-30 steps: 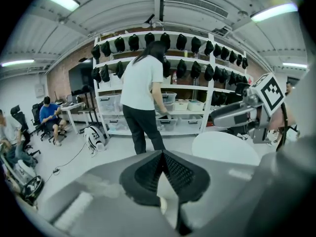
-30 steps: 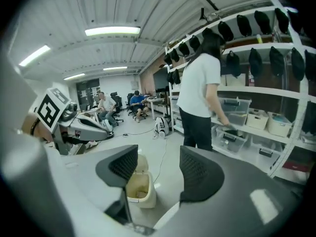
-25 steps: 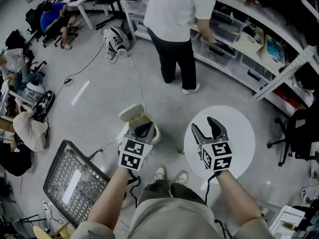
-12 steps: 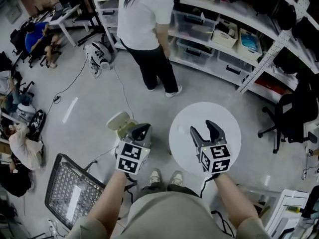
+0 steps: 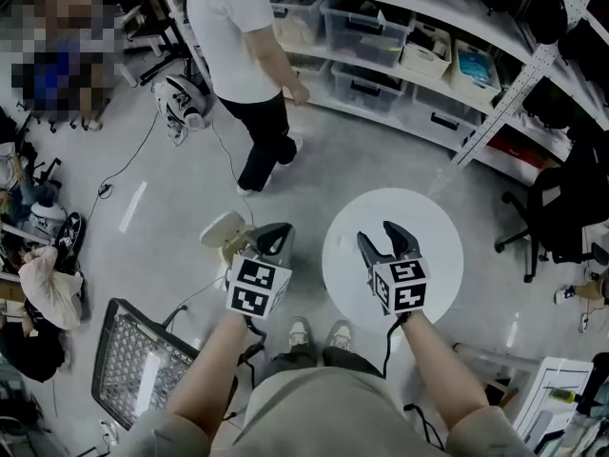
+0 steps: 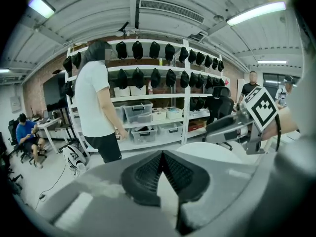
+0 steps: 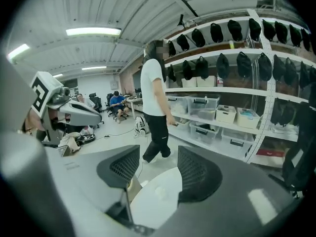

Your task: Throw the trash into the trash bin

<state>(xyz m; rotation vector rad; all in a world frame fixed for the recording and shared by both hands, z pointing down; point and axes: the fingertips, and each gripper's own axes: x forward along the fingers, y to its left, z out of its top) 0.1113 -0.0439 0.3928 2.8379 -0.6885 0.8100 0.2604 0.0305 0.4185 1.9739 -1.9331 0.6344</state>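
Head view: left tongs (image 5: 276, 231) and right tongs (image 5: 378, 236) are held out side by side above the floor. Left tongs are seen closed in the left gripper view, tips touching, nothing gripped. Right tongs are seen open and closing in the right gripper view, nothing between the jaws. Right tongs are held over a round white tabletop (image 5: 440, 255). A small pale crumpled scrap, taken as the trash (image 7: 158, 190), is seen faintly on that tabletop beyond the jaws. The trash bin (image 5: 222, 228), lid raised, is set on the floor just beside the tabletop, partly hidden by the left tongs. A person in a white shirt (image 5: 233, 36) is seen near the shelves (image 5: 428, 27).
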